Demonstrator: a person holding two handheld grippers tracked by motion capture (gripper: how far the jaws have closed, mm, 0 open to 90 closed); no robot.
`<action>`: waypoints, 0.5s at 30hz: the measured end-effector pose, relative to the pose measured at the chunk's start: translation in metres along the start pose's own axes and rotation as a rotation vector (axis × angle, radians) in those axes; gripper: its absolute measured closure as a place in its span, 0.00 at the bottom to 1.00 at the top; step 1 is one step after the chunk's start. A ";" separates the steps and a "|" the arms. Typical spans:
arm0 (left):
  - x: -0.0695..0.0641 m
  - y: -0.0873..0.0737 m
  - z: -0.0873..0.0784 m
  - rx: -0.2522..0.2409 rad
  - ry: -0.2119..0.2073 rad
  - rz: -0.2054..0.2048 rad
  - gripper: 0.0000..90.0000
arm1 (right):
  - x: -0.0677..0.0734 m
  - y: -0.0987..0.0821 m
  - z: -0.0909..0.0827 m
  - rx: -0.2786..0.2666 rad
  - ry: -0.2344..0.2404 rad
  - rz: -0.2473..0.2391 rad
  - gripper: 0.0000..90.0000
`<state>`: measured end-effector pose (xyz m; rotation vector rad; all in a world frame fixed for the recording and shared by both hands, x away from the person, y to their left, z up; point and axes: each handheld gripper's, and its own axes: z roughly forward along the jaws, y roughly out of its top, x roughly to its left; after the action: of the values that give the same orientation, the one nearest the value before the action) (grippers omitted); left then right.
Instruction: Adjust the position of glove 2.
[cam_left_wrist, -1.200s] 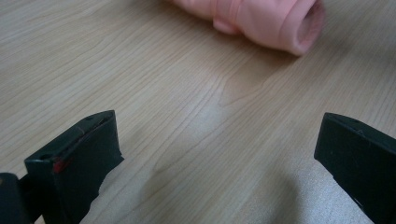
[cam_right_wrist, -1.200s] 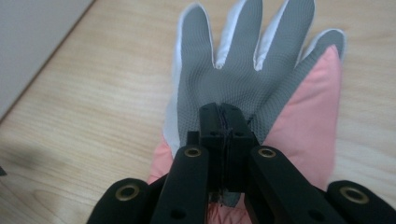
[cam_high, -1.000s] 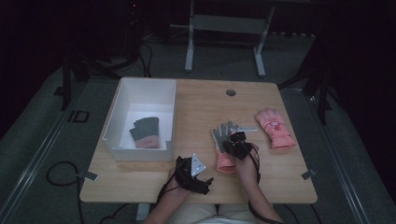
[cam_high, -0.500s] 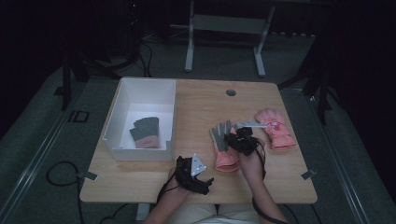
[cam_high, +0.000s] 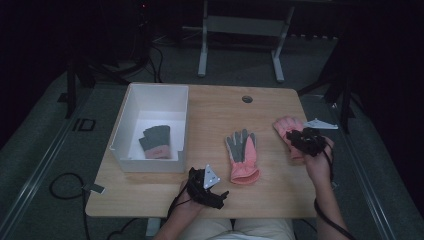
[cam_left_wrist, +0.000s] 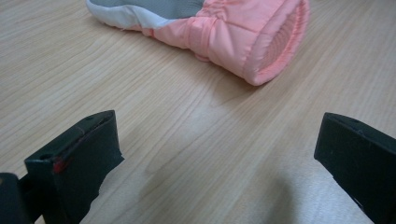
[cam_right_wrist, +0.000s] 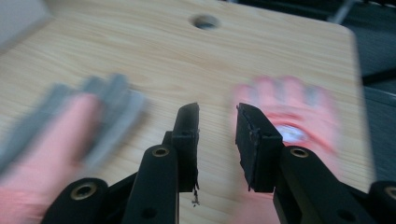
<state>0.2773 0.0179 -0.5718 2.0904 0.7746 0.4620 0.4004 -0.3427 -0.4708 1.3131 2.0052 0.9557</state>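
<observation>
Right tool, slightly parted and just opening, nothing between, hovers over pink glove by worktop's right edge. Left tool spread wide at near edge. Grey-palmed glove lies between; white bin at left edge.

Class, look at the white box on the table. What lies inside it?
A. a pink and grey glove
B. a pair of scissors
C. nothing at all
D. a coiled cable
A: the high view shows a glove with grey fingers and a pink cuff lying on the floor of the white box.
</observation>
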 end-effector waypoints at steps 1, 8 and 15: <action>0.000 0.000 0.000 0.000 0.002 -0.003 0.00 | -0.009 -0.001 0.002 0.010 -0.010 0.000 0.75; 0.001 0.000 0.001 0.003 0.002 -0.002 0.00 | -0.047 -0.008 0.026 0.081 -0.013 0.025 0.68; 0.002 0.000 0.001 0.003 0.000 -0.009 0.00 | -0.059 -0.013 0.053 0.140 -0.035 -0.005 0.62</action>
<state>0.2790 0.0185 -0.5723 2.0889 0.7847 0.4565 0.4559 -0.3873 -0.5090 1.3883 2.0790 0.7968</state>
